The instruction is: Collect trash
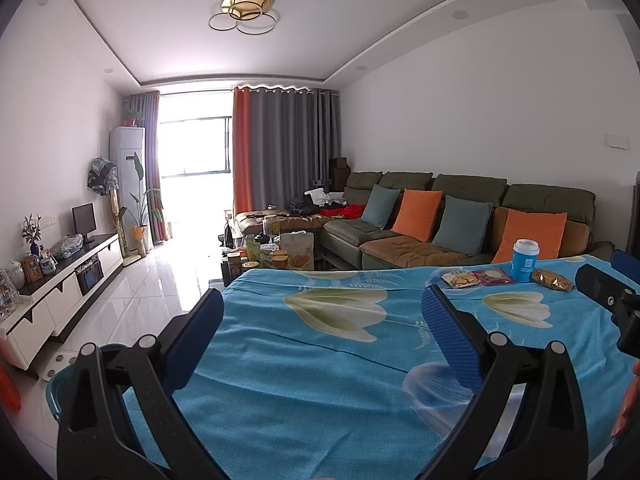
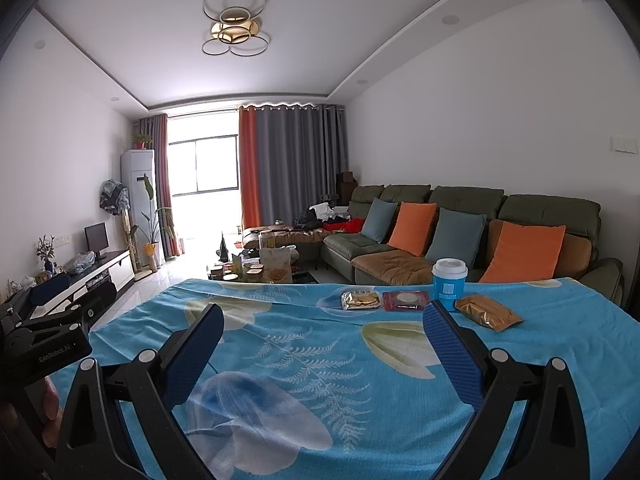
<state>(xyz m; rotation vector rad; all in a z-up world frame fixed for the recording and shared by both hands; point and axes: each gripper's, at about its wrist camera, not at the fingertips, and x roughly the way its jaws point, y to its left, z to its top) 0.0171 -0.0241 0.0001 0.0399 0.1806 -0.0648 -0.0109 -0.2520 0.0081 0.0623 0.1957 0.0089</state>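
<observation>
A table under a blue floral cloth (image 1: 320,340) (image 2: 304,344) fills the foreground. At its far right edge lie a cracker packet (image 1: 460,279) (image 2: 360,300), a flat red packet (image 1: 494,277) (image 2: 404,301), a blue paper cup with a white lid (image 1: 524,261) (image 2: 449,283) and a gold wrapper (image 1: 553,279) (image 2: 488,313). My left gripper (image 1: 322,302) is open above the cloth, well short of the trash, with nothing between its fingers. My right gripper (image 2: 323,316) is open too, its right finger (image 2: 452,352) just in front of the cup. Each gripper shows at the edge of the other's view.
A teal bin rim (image 1: 80,364) shows low at the table's left. Beyond the table stand a cluttered coffee table (image 1: 272,256), a green sofa with orange and blue cushions (image 1: 440,216) and a white TV cabinet (image 1: 60,292) along the left wall. Glossy tiled floor runs toward the window.
</observation>
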